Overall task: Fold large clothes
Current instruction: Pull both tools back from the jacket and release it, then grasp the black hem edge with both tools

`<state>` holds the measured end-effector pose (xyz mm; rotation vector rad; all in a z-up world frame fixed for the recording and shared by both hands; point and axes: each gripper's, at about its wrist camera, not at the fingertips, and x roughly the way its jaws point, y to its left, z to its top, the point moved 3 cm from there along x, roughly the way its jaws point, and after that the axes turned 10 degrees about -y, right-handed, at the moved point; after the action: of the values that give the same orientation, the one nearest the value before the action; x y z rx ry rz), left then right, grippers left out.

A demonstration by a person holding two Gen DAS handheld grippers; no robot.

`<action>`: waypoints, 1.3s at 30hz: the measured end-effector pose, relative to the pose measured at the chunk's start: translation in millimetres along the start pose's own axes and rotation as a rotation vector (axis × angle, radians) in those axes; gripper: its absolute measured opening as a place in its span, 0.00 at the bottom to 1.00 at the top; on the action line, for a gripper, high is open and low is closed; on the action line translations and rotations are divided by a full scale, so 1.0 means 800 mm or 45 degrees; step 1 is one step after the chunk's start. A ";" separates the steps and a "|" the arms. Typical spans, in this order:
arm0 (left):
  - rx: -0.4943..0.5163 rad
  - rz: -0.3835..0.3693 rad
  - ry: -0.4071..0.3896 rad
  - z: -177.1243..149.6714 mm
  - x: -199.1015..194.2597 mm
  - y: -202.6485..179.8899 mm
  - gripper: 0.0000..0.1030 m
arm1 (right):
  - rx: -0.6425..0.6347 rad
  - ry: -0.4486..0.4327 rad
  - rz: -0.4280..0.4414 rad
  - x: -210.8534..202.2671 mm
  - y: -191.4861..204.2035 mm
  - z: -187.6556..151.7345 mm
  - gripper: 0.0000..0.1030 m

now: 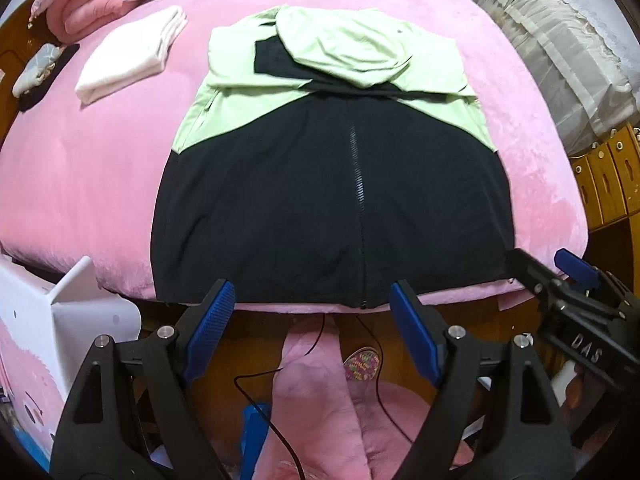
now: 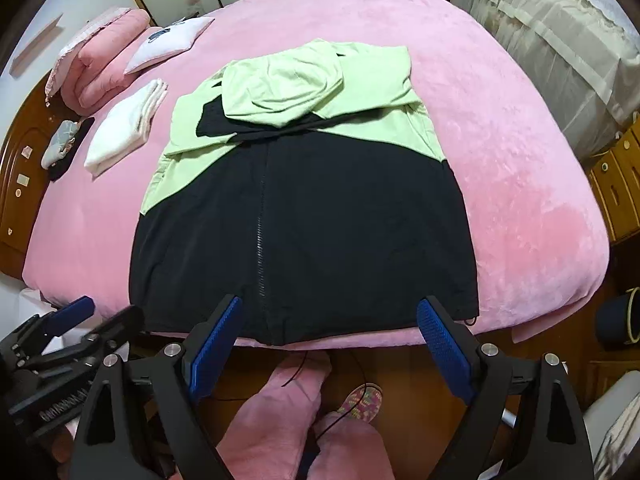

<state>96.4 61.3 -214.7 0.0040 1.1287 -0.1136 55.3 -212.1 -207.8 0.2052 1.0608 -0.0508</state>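
You are looking at one black-and-green jacket (image 2: 304,208) lying on one pink bed (image 2: 500,152). You are holding two grippers, the left gripper (image 1: 312,328) and the right gripper (image 2: 328,344). Lying beside the jacket are one folded white garment (image 2: 124,128), one folded pink blanket (image 2: 108,60) and one white pillow (image 2: 168,42).

The bed (image 2: 500,152) carries a pink plush cover. A black and light-green zip jacket (image 2: 304,216) lies flat at its near centre, hem at the near edge. A folded white garment (image 2: 124,132) lies to the left. A rolled pink quilt (image 2: 108,60) and white pillow (image 2: 168,40) occupy the far left.
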 end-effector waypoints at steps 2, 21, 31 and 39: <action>-0.024 0.011 0.013 -0.007 0.012 0.017 0.75 | 0.008 -0.020 0.017 0.017 -0.016 -0.009 0.87; -0.117 -0.011 0.086 -0.043 0.149 0.231 0.75 | 0.238 0.103 -0.040 0.210 -0.269 -0.082 0.73; -0.346 -0.190 0.256 -0.053 0.202 0.324 0.75 | 0.027 0.317 0.038 0.247 -0.262 -0.071 0.57; -0.429 -0.313 0.465 -0.051 0.268 0.334 0.75 | 0.082 0.377 0.100 0.247 -0.257 -0.055 0.36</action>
<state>175.0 310.5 -440.5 -0.4300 1.4992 -0.1442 85.4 -393.6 -430.0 0.3197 1.3458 0.0169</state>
